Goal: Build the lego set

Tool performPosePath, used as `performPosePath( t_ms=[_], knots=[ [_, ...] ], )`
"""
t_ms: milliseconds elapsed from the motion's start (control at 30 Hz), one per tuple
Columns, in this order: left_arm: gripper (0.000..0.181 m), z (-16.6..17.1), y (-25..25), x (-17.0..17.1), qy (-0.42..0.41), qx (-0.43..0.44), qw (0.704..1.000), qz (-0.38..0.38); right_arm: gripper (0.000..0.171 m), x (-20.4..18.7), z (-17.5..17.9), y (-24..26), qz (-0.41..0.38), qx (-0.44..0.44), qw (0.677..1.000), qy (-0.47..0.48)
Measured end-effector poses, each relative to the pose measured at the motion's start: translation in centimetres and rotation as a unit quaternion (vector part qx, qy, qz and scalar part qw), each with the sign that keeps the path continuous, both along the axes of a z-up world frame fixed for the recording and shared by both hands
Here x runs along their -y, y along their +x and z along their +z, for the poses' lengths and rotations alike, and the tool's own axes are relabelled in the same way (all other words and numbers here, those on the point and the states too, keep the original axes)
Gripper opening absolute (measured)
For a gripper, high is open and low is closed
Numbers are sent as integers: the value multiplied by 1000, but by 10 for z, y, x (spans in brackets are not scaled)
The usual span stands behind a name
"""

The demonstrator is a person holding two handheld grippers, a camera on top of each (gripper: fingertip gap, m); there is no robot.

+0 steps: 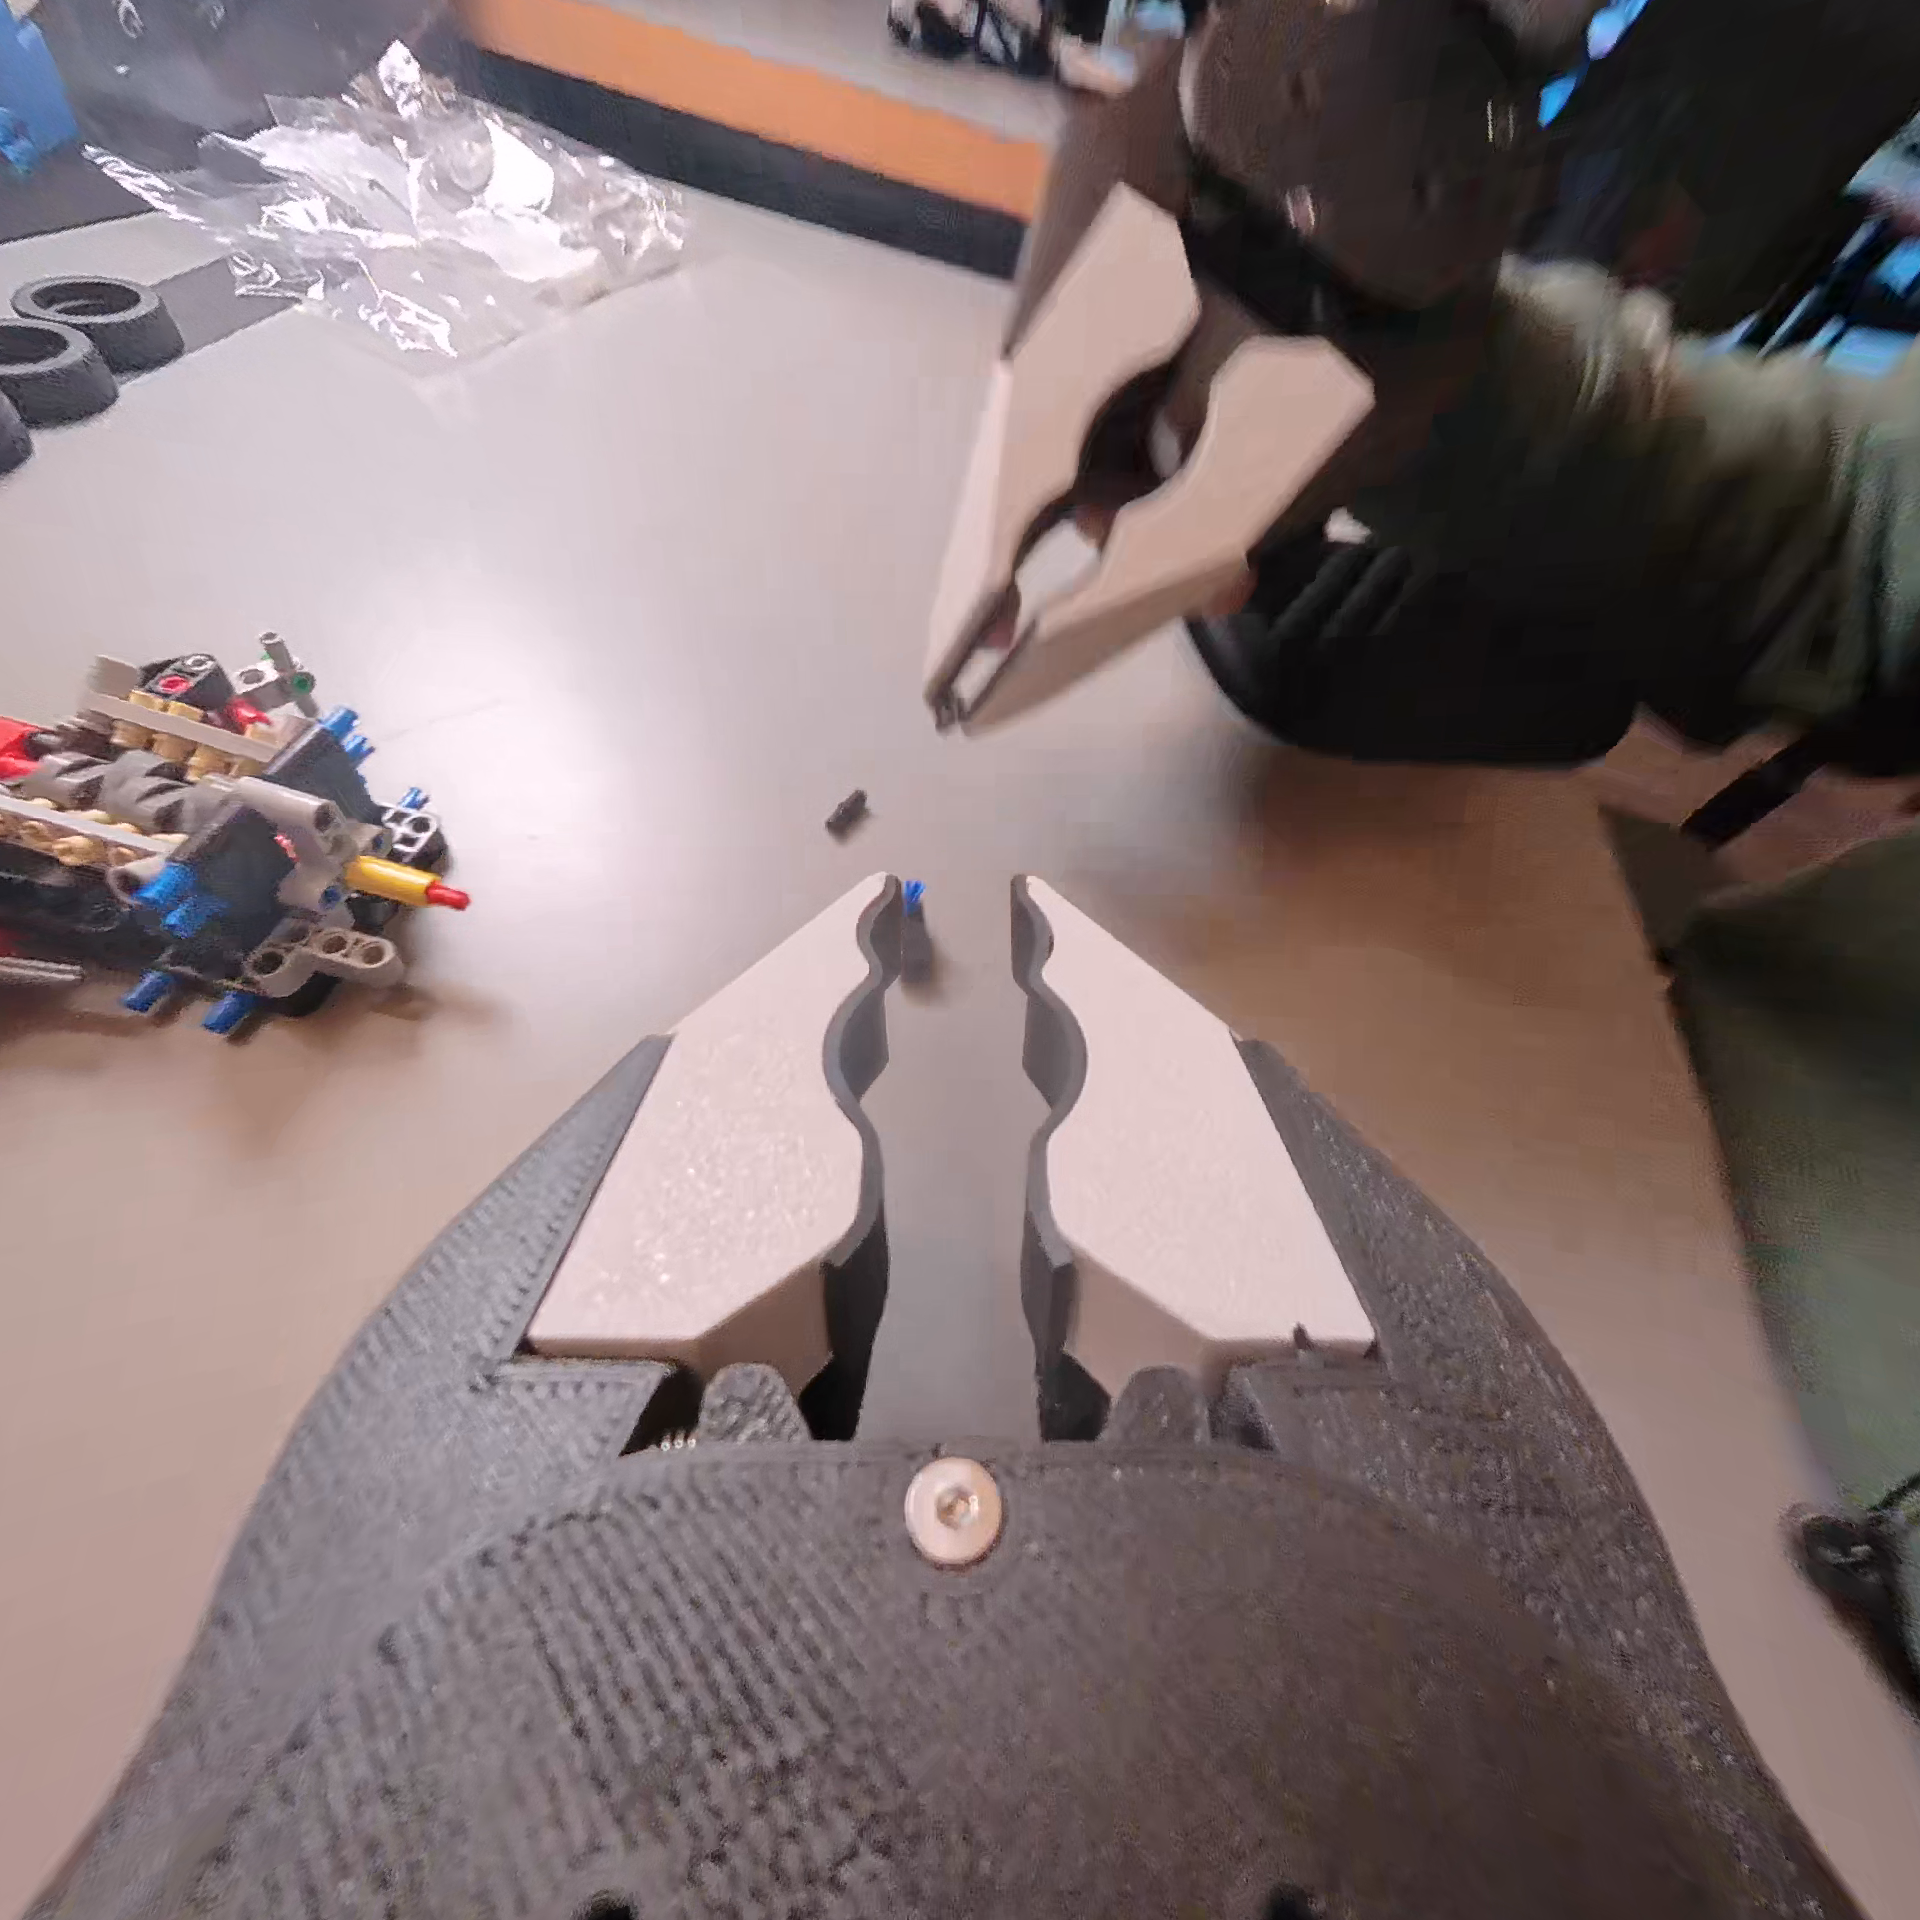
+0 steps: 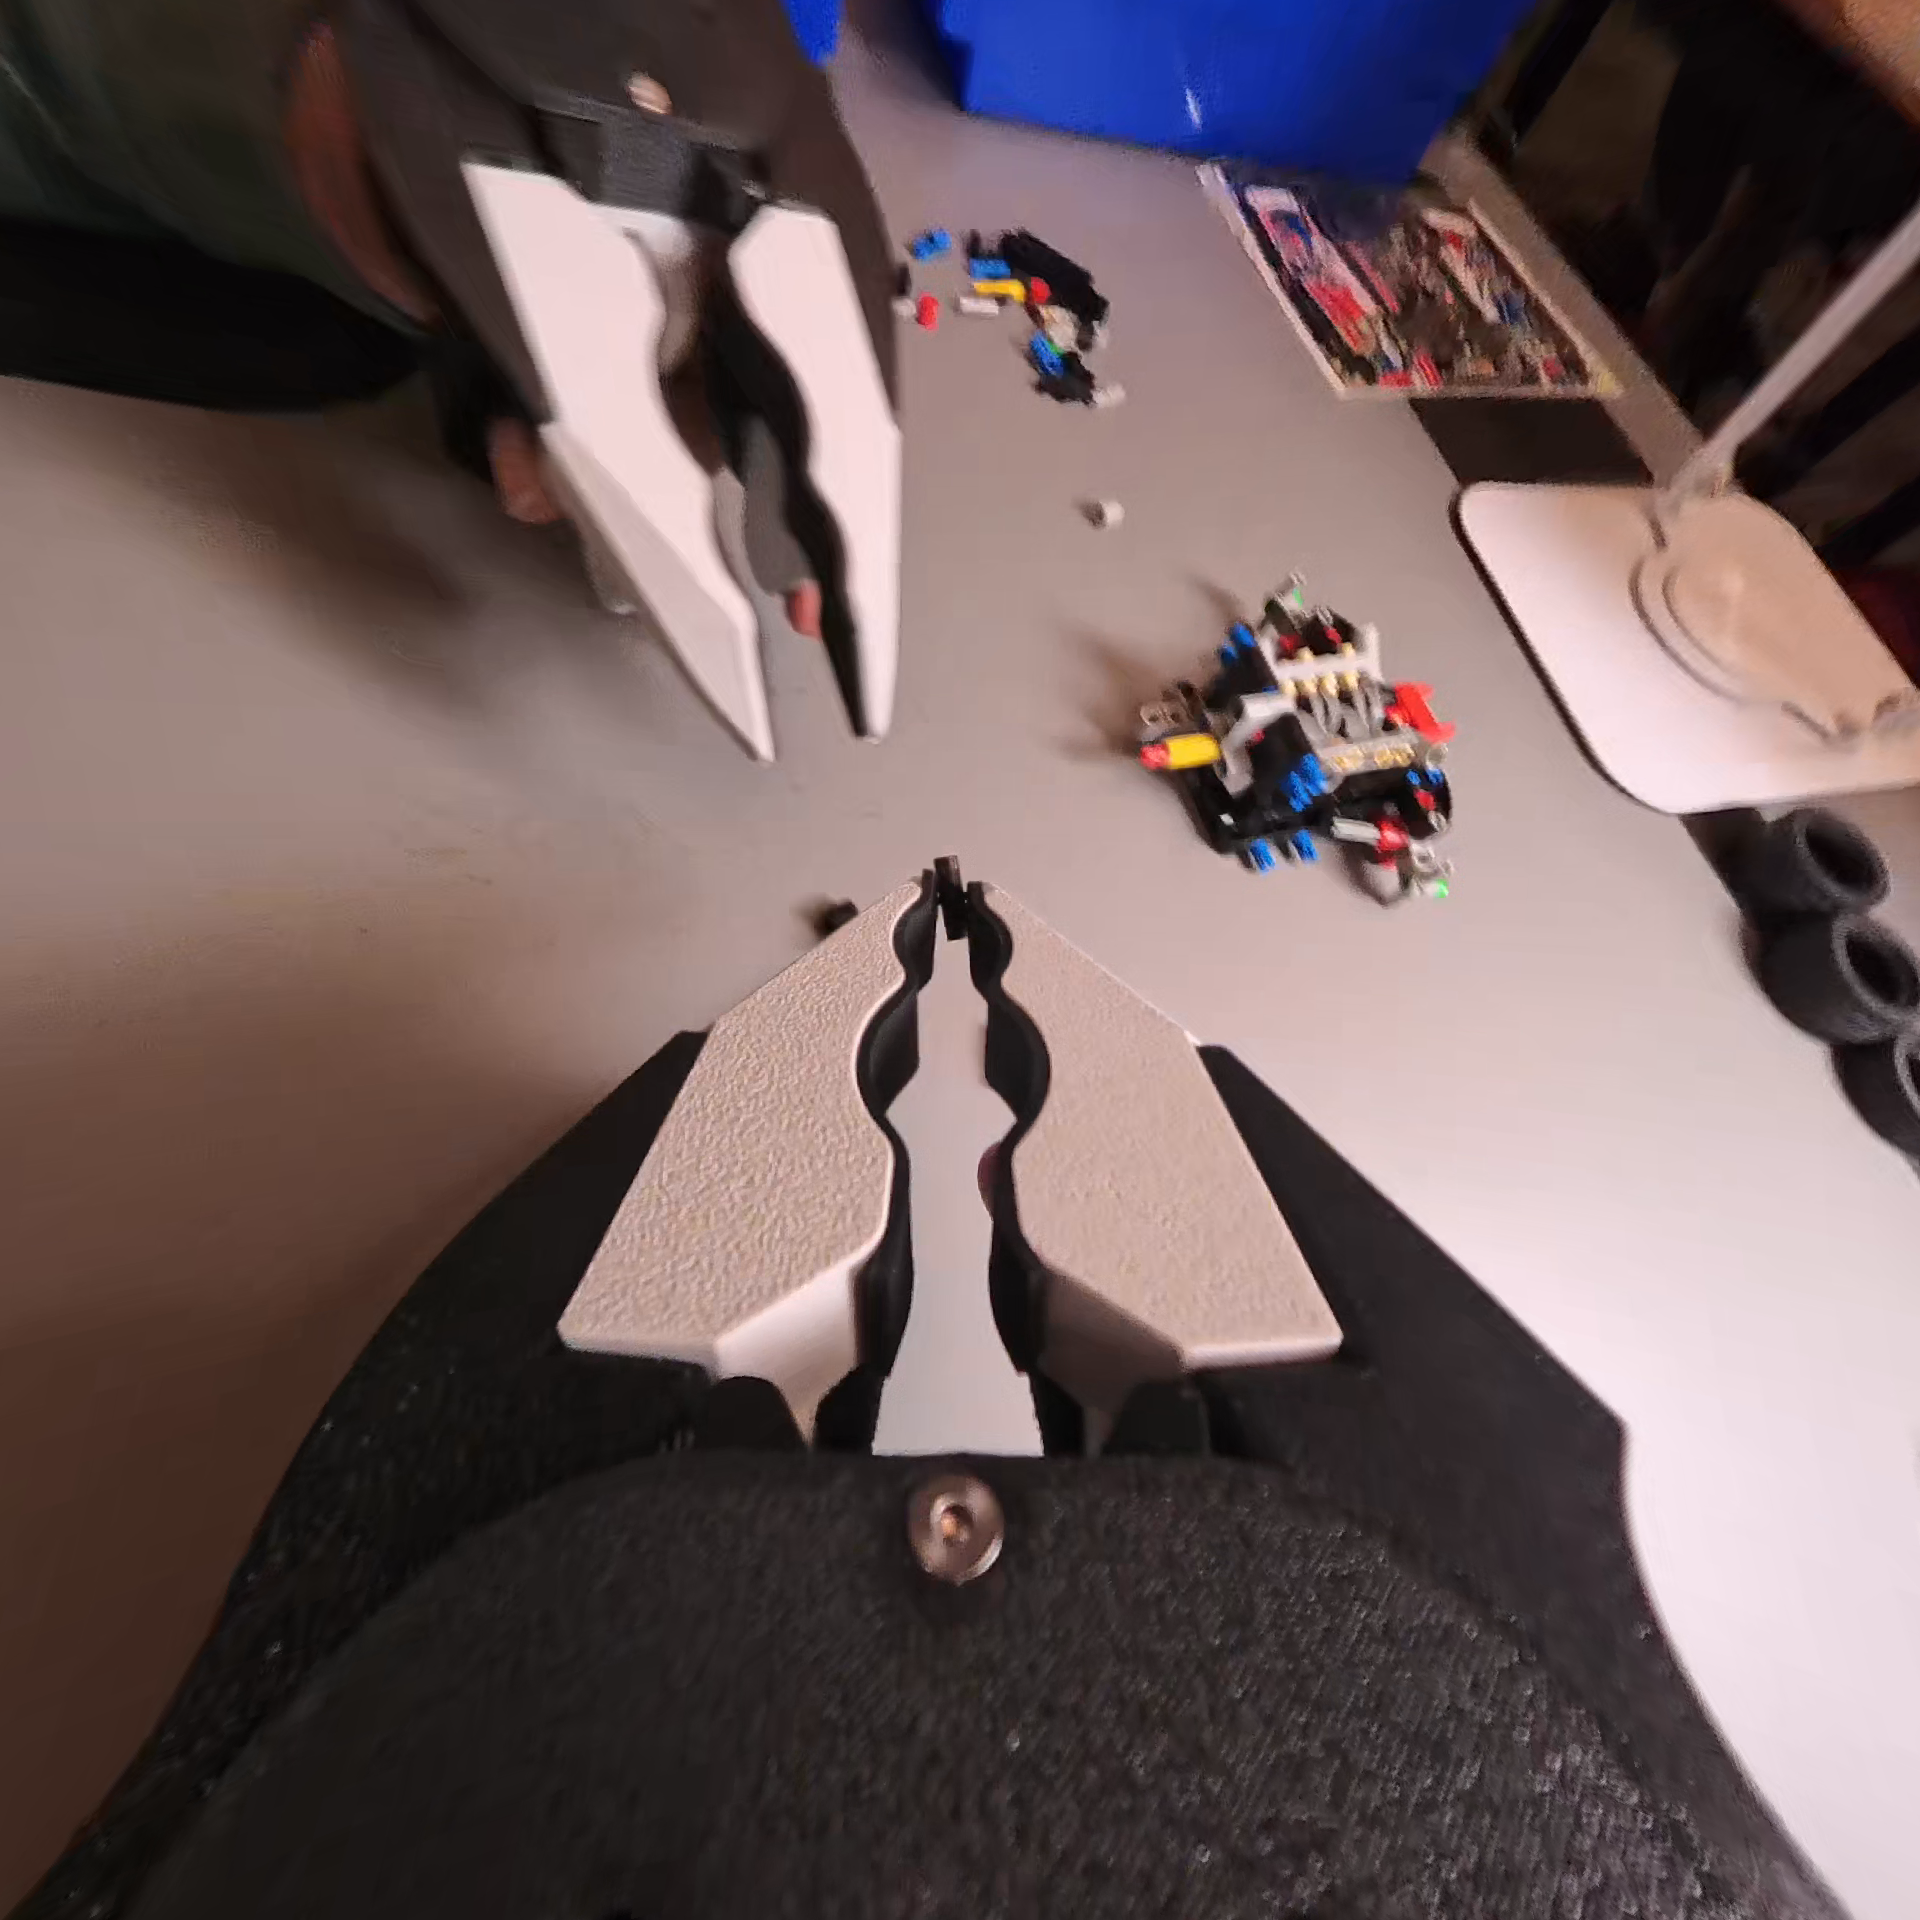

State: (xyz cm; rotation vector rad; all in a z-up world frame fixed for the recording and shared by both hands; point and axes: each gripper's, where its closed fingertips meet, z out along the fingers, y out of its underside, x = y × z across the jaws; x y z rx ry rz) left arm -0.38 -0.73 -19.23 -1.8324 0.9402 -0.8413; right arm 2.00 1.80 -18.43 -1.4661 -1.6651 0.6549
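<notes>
My left gripper (image 1: 956,891) is open just above the table. A small black pin with a blue end (image 1: 915,930) sits between its fingers, close to the left one. Another small black pin (image 1: 847,812) lies on the table just beyond; it also shows in the right wrist view (image 2: 834,914). My right gripper (image 2: 948,883) is shut on a small black pin (image 2: 947,902) at its tips, and in the left wrist view (image 1: 951,712) it hovers past my left gripper. The partly built lego model (image 1: 218,831) (image 2: 1309,748) rests on the table. My left gripper (image 2: 821,732) shows open in the right wrist view.
Black tyres (image 1: 83,332) (image 2: 1839,935) sit near the model. A crumpled clear bag (image 1: 416,197) lies at the far side. Loose pieces (image 2: 1023,301), a stray grey piece (image 2: 1101,511), an instruction booklet (image 2: 1423,281), a white lamp base (image 2: 1683,644) and a blue bin (image 2: 1195,73) are beyond. Across from one pair of fingers to the other is roughly 5 cm. The stray grey piece (image 2: 1101,511) is about equally far from each gripper, around 20 cm.
</notes>
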Motion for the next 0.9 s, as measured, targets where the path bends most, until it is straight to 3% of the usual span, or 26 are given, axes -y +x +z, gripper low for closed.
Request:
performPosePath(
  t_ms=[167,267,600,900],
  knots=[
    [21,14,3,0,-53,80,995,7,3,19,5,-21,-3,-37,999,35],
    [13,19,2,0,-59,99,993,8,3,24,4,-27,5,-38,998,52],
    [0,20,-1,1,-64,107,992,2,3,25,12,-29,-1,-72,995,73],
    [14,24,0,2,-74,125,989,-6,3,24,16,-28,-1,-83,993,90]
  ],
)
